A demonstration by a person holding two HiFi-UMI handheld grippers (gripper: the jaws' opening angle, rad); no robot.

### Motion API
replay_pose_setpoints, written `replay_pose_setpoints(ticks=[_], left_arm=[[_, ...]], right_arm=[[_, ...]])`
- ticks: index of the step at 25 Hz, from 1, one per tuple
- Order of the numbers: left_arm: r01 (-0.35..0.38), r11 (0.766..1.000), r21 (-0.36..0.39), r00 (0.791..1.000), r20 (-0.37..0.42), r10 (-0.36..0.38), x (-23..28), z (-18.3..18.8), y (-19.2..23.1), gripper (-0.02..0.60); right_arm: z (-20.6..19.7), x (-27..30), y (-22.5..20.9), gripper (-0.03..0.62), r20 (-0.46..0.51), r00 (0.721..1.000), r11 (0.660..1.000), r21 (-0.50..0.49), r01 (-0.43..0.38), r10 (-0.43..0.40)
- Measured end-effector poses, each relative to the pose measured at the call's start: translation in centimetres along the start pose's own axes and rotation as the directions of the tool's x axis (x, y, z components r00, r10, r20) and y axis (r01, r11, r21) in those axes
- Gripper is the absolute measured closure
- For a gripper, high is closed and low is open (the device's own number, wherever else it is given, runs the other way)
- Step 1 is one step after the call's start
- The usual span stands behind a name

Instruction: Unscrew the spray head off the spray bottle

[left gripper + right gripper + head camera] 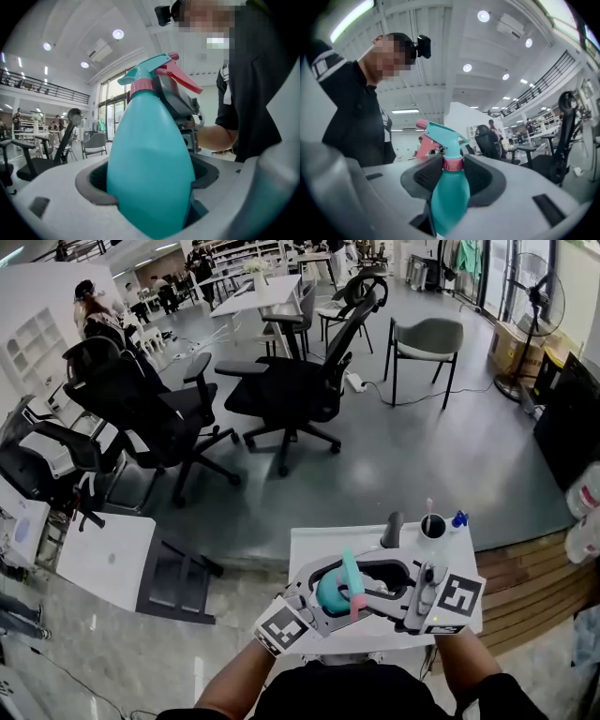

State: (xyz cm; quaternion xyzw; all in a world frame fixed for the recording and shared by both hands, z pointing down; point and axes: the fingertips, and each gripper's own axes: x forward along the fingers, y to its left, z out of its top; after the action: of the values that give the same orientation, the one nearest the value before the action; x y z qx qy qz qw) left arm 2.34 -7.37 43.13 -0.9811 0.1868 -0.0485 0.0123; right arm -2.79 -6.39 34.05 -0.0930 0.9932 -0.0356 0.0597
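Close in against the body, both forearms are reaching out over a small white surface (309, 545). Two claws are meeting nose to nose there, with the bottle (150, 154) between them, held in the air and not resting on anything.

The left claw (152, 182) is clamping the bottle round its fat teal belly. Both jaws are pressing on the plastic and the body is filling the whole gap.

The right claw (452, 176) is gripping the spray head (440, 133) at its pink collar (452, 164). The dark pads (480, 178) are touching the collar on either side. The head is sitting on the neck, not yet off. Its teal nozzle is pointing one way and the pink trigger (180, 77) is jutting out the other.

Past the bottle, along the far edge of the surface, three small things are standing in a row: a grey upright piece (392, 529), a white cup (432, 527) with a thin stick poking out, and something blue (458, 518) too small to identify. Wooden boards (534, 577) are showing to the right of the surface.

Farther out, black office chairs (291, 390) are standing on the grey floor (441, 456), turned at odd angles. A grey chair (427, 338) is standing behind them. A standing fan (539, 301) is sitting near the right wall.

At the back, white tables (258, 292) are running away in rows, and a few people are sitting or standing among them, too far off to make out.
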Motion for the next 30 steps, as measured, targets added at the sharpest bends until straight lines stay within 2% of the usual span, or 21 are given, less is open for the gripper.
replay_pose_setpoints(ticks=[2,4,8,13,16,19,21,24,30], left_arm=[[-0.09,0.996,-0.016,0.996,-0.005,0.09,-0.2,-0.2,1.9,0.15],[-0.169,0.986,0.009,0.985,-0.026,0.169,-0.6,-1.1,3.7,0.15],[-0.289,0.956,0.046,0.954,-0.073,0.292,-1.2,-2.3,6.0,0.15],[-0.384,0.918,0.095,0.906,-0.152,0.395,-1.2,-3.0,7.2,0.15],[-0.39,0.916,0.092,0.896,-0.189,0.401,-0.8,-5.7,6.7,0.15],[-0.397,0.912,0.102,0.894,-0.18,0.409,-0.6,-5.8,6.7,0.15],[-0.395,0.913,0.104,0.895,-0.178,0.408,-0.5,-5.7,6.8,0.15],[-0.376,0.921,0.099,0.904,-0.178,0.388,-0.4,-5.6,6.8,0.15],[-0.269,0.959,0.092,0.945,-0.17,0.281,0.5,-4.6,5.9,0.15]], right_arm=[[-0.3,0.2,-1.6,0.413,0.011,0.993,0.992,-0.034,0.118,-0.118],[-0.5,0.4,-2.6,0.405,0.009,0.981,0.98,-0.035,0.196,-0.196],[-0.9,1.1,-3.1,0.405,-0.009,0.963,0.962,-0.042,0.269,-0.269],[-1.7,1.8,-3.6,0.395,-0.047,0.938,0.938,-0.059,0.34,-0.343],[-1.8,1.8,-4.1,0.399,-0.051,0.916,0.916,-0.071,0.395,-0.399],[-1.6,1.6,-4.7,0.418,-0.04,0.89,0.89,-0.076,0.45,-0.454],[-1.6,1.5,-5.0,0.444,-0.036,0.884,0.883,-0.069,0.464,-0.467],[-1.4,1.5,-5.0,0.448,-0.039,0.894,0.893,-0.072,0.443,-0.447],[-2.0,1.2,-5.0,0.451,-0.072,0.932,0.934,-0.084,0.348,-0.354]])
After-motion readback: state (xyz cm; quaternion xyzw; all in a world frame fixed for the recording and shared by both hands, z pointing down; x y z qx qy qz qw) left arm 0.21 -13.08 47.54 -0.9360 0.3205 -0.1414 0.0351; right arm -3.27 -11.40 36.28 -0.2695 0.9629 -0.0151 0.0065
